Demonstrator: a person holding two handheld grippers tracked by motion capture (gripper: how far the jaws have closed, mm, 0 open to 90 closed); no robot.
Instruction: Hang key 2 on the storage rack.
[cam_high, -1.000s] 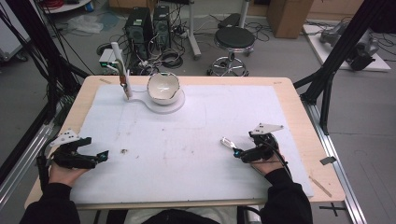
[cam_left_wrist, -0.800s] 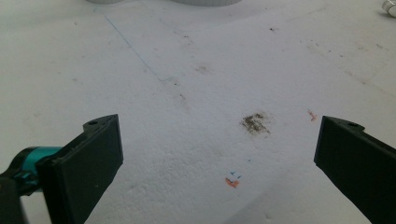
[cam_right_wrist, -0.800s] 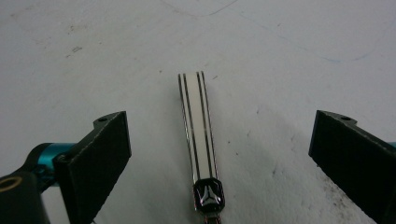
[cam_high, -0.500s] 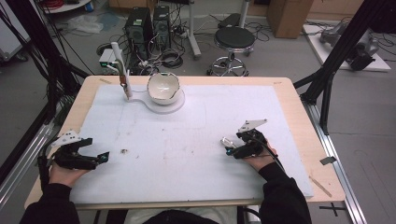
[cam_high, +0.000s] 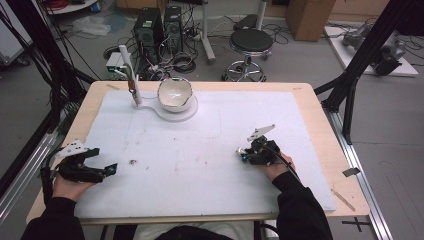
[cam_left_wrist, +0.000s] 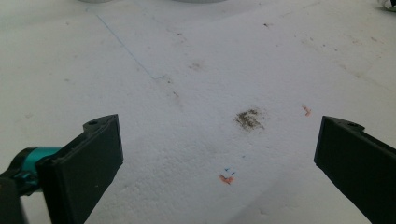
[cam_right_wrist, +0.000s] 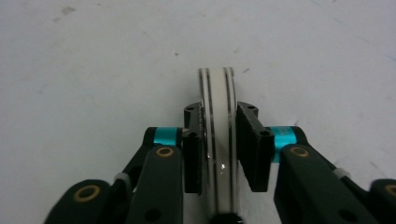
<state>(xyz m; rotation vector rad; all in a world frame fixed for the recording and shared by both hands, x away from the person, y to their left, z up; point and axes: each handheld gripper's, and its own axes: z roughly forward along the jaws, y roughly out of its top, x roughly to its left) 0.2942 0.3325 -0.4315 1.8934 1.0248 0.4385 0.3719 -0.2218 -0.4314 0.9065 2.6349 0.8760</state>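
Observation:
My right gripper (cam_high: 241, 152) lies low on the white mat, right of centre. Its jaws have just been closing and now press on a small white piece with two dark stripes (cam_right_wrist: 217, 93), which stands on edge between the pads. My left gripper (cam_high: 107, 170) rests near the mat's front left with its jaws wide apart. In the left gripper view, bare mat lies between the left gripper's fingers (cam_left_wrist: 88, 158).
A white bowl (cam_high: 175, 93) sits on a round white plate (cam_high: 190, 113) at the back, with an upright white stick (cam_high: 131, 80) to its left. A brown speck (cam_high: 133, 162) marks the mat near the left gripper. The wooden table edge (cam_high: 330, 145) runs along the right.
The right gripper slid left along the mat up to the small white piece and shut on it. The left gripper has stayed where it was.

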